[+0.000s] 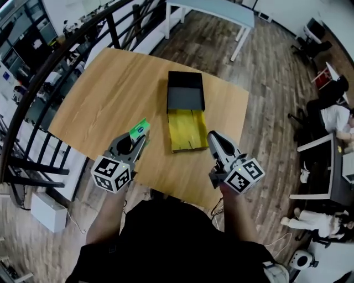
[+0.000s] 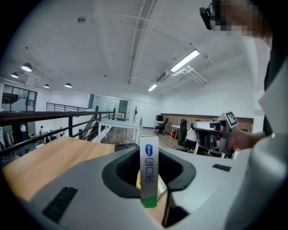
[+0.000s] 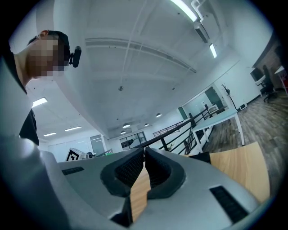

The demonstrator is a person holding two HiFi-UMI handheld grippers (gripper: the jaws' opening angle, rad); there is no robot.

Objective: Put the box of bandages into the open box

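The bandage box (image 1: 140,129), white with a green end, is held above the table's near left part with my left gripper (image 1: 139,139) shut on it. In the left gripper view the bandage box (image 2: 149,168) stands upright between the two jaws. The open box (image 1: 186,92) lies mid-table, a black tray with its yellow lid (image 1: 187,130) folded toward me. It is to the right of and beyond the held box. My right gripper (image 1: 213,136) hovers at the lid's near right corner. Its jaws meet at the tips with nothing between them, as the right gripper view (image 3: 144,155) shows.
The round wooden table (image 1: 110,94) stands beside a black railing (image 1: 50,61) on the left. A white-legged table (image 1: 221,11) stands beyond it, and office chairs and desks (image 1: 326,110) are at the right. A white unit (image 1: 48,211) sits on the floor at lower left.
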